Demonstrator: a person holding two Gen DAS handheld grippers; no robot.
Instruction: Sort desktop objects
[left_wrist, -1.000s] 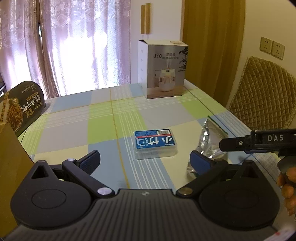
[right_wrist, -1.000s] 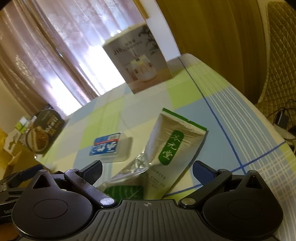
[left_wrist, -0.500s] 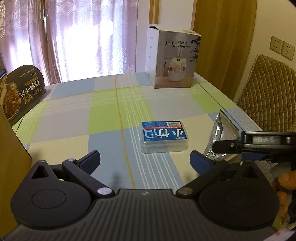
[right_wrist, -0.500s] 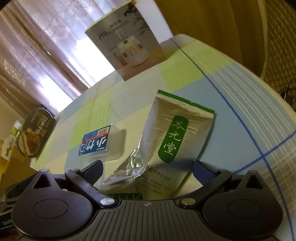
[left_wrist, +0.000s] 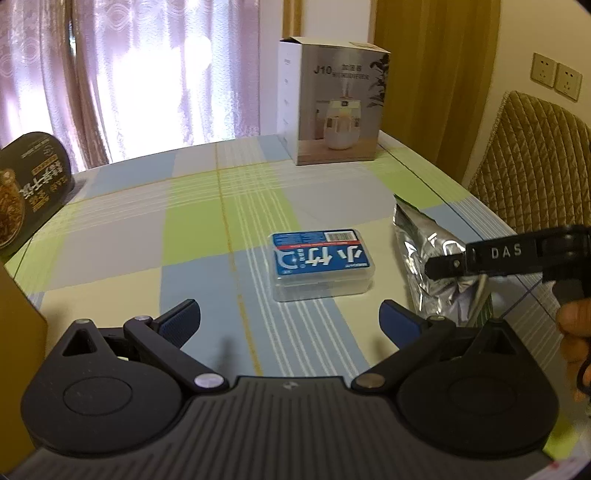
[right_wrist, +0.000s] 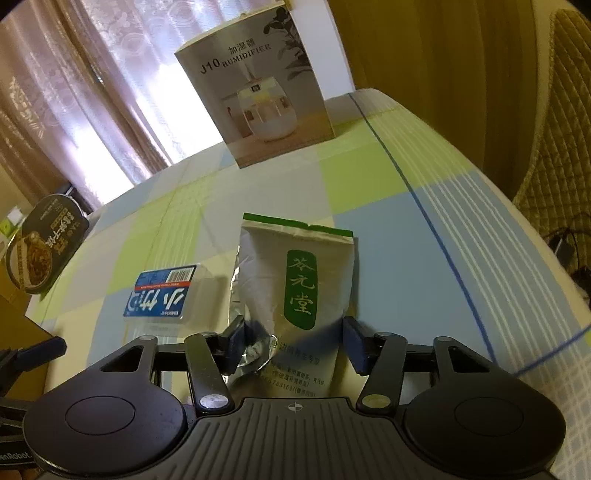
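Observation:
A silver tea pouch (right_wrist: 295, 273) with a green label lies on the checked tablecloth (right_wrist: 388, 236). My right gripper (right_wrist: 295, 347) has its blue pads pressed against the pouch's near end from both sides, crumpling the foil on the left. In the left wrist view the same pouch (left_wrist: 428, 251) lies to the right, with the right gripper (left_wrist: 480, 258) across it. A clear plastic box with a blue label (left_wrist: 319, 264) lies flat just ahead of my left gripper (left_wrist: 290, 321), which is open and holds nothing. The right wrist view shows this box (right_wrist: 162, 295) left of the pouch.
A humidifier carton (left_wrist: 332, 103) stands at the table's far side. A black instant-noodle bowl (left_wrist: 26, 192) leans at the left edge beside a brown cardboard box (left_wrist: 14, 332). A quilted chair (left_wrist: 528, 166) stands past the right edge. A hand (left_wrist: 576, 332) holds the right gripper.
The right gripper's fingers have closed from wide open onto the pouch's near end. The left gripper has shifted so the blue-labelled box sits more centred ahead; it stays open.

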